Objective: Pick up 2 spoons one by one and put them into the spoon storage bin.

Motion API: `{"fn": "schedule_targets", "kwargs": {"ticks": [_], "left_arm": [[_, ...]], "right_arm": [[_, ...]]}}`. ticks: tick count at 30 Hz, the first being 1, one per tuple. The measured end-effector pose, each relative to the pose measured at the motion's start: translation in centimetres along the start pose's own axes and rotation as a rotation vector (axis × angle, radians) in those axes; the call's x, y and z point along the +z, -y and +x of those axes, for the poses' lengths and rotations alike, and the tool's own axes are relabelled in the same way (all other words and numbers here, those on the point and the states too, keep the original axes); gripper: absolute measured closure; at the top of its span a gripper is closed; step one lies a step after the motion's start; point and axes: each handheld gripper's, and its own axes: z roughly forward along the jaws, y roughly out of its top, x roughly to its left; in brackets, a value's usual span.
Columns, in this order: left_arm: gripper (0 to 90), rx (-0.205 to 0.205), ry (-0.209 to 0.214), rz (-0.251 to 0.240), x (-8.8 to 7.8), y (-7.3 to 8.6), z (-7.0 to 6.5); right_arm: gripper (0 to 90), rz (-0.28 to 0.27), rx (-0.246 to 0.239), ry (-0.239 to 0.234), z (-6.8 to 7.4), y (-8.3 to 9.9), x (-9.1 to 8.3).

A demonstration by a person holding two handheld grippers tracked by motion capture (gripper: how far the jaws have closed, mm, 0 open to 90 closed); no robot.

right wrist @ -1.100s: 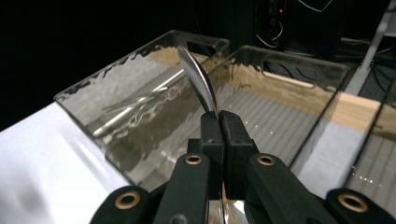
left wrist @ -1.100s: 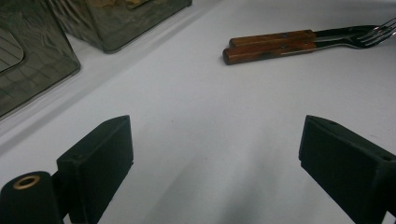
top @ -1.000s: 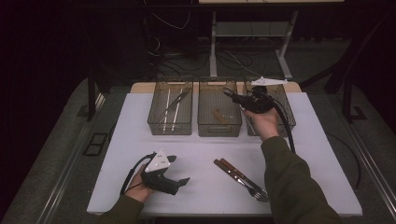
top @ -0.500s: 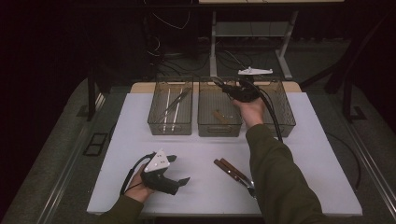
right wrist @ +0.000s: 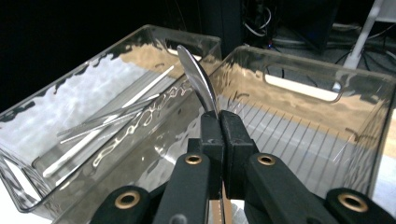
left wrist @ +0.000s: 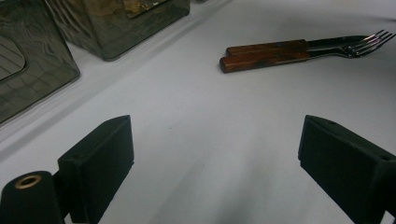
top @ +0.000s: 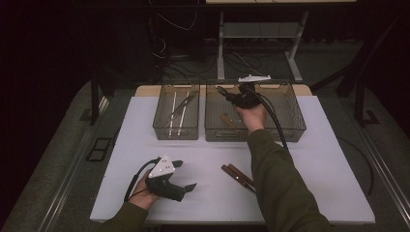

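My right gripper (right wrist: 219, 122) pinches the thin, hard, slippery wood-handled metal knife (right wrist: 198, 79) tightly; my left gripper (left wrist: 215, 163) is open.

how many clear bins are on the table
3, in a row along the table's far edge: left bin with long utensils, middle bin under the right gripper, right bin partly hidden by the arm.
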Motion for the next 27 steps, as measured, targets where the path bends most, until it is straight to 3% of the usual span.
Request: {"fn": "schedule_targets", "kwargs": {"ticks": [13,15,20,27], "left_arm": [[8.9,-0.001,0.000,-0.001,0.0,0.0,-0.1],[9.0,-0.001,0.000,-0.001,0.0,0.0,-0.1],[8.9,0.000,-0.001,-0.001,0.0,0.0,-0.1],[8.9,0.003,-0.001,0.006,0.0,0.0,0.0]], "right_arm": [[87.3,0.137,-0.025,0.090,-0.2,0.9,1.1],[74.8,0.141,-0.019,0.116,-0.1,0.9,1.2],[55.9,0.147,-0.007,0.117,-0.3,0.8,0.8],[41.0,0.121,-0.010,0.073,-0.1,0.3,-0.6]]}}
